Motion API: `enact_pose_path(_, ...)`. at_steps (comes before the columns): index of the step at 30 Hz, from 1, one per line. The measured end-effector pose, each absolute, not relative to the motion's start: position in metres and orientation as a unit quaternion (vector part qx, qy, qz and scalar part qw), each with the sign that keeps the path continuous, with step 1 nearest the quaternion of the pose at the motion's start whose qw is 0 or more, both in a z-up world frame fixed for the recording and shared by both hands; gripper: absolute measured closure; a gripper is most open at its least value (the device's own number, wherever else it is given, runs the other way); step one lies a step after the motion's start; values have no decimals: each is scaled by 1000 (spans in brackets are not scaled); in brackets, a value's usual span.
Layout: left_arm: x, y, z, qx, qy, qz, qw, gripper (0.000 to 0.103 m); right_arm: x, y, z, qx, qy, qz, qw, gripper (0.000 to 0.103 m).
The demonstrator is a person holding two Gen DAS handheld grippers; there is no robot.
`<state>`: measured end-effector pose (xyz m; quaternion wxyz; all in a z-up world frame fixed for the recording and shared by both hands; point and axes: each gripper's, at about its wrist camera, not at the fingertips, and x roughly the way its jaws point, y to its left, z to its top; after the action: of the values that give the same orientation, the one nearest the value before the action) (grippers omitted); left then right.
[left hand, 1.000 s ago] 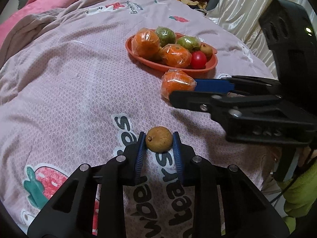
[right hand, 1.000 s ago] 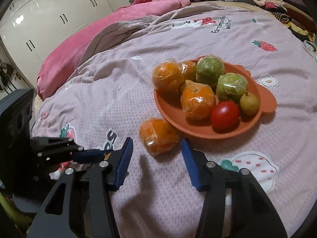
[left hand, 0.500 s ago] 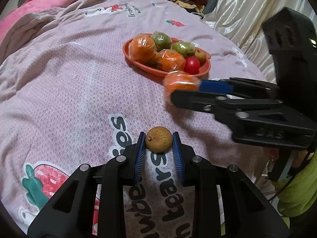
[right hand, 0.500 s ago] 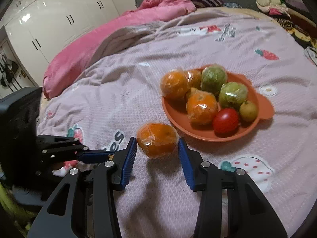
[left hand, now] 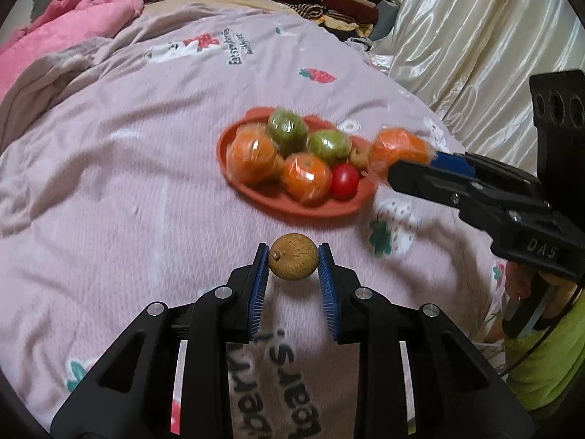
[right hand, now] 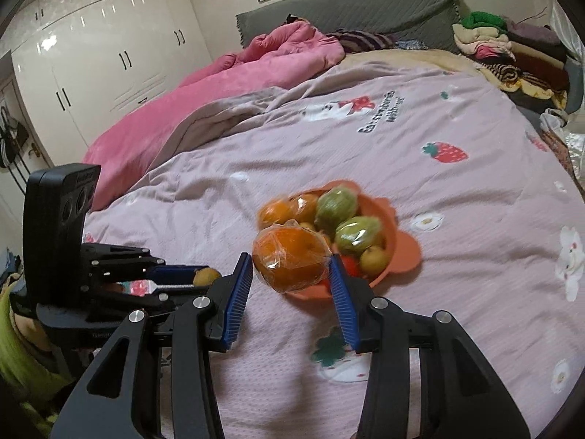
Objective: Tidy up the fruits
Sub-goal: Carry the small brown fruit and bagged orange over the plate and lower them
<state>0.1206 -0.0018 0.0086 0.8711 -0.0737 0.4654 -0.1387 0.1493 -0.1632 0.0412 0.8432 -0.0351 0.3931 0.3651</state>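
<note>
My left gripper is shut on a small brown round fruit and holds it in the air above the bedspread. The right gripper is shut on a plastic-wrapped orange, lifted in front of the orange plate. In the left wrist view that wrapped orange hangs by the plate's right end. The plate holds wrapped oranges, two wrapped green fruits, a red tomato and a small brown fruit. At the left of the right wrist view, the left gripper appears with its brown fruit.
The plate lies on a pink strawberry-print bedspread. A pink quilt is bunched at the far left, folded clothes are stacked at the far right, and a cream curtain hangs beside the bed. White wardrobes stand behind.
The right gripper closed on the wrapped orange and lifted it off the bedspread toward the plate. The left gripper rose with the brown fruit still gripped.
</note>
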Motion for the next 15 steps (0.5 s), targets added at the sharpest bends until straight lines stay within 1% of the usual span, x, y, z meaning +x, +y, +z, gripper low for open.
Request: enact_pose_path(15,171,-21,11,-58,466,-137,872,83,179,-172,46,-60,377,350,856,62)
